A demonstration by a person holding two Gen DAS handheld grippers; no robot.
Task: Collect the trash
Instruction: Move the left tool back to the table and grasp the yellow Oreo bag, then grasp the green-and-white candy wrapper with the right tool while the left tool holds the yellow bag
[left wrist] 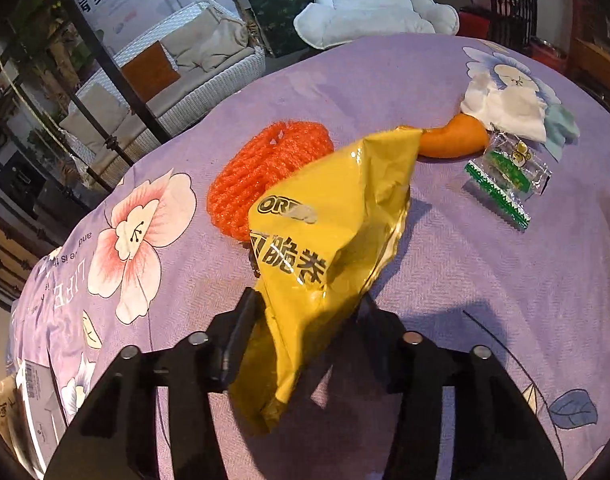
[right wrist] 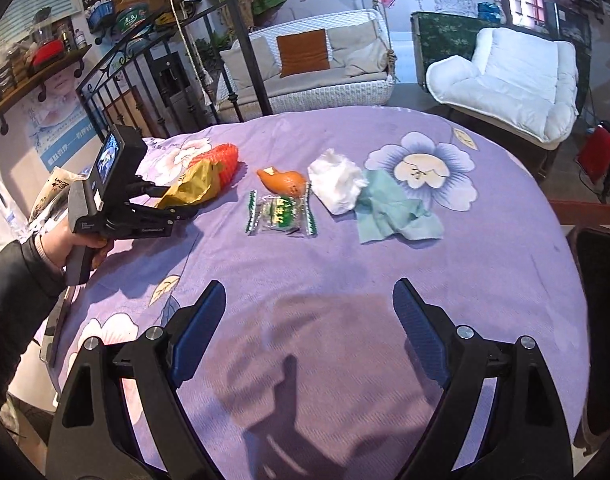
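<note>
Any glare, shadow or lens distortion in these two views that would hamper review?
Left wrist view: strong fisheye bend at the edges; shiny highlights on the yellow snack bag, print still readable; it casts a shadow on the purple cloth. Right wrist view: same curvature, dark corners; a large shadow falls on the cloth between the right gripper jaws; the trash stays sharp.

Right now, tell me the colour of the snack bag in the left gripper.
Yellow with black lettering on the snack bag; clearest in the left wrist view.

Bare purple cloth lies open on the near side of the green candy wrapper. Beyond it, orange peel, white tissue and green paper crowd together, seemingly touching.
</note>
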